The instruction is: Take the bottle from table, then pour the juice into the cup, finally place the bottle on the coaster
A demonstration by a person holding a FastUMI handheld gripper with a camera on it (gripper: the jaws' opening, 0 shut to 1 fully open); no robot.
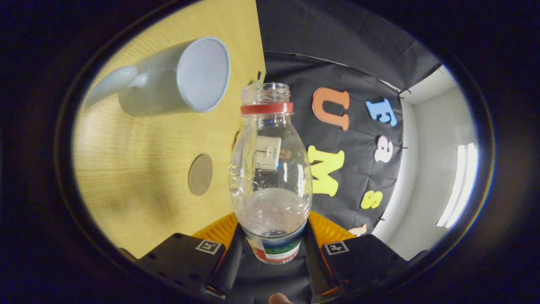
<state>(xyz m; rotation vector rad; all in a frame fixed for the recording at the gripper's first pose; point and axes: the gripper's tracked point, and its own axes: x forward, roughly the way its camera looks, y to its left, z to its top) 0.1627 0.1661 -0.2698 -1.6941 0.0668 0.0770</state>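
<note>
Gripping the clear plastic bottle [270, 177] low on its body, the tool [272, 236] has both fingers pressed on its sides; cap off, red neck ring, little liquid inside, label partly hidden. View rolled sideways: pale grey handled cup [168, 80] and round brown coaster [200, 174] sit apart on the light wooden surface [139, 169], beyond the fingers.

Clear bottle [270, 169], red neck ring, label banded blue, white, red. Cup [177, 78] pale grey, upper left. Coaster [200, 174] dull brown. Tabletop [139, 169] light yellow woodgrain.
</note>
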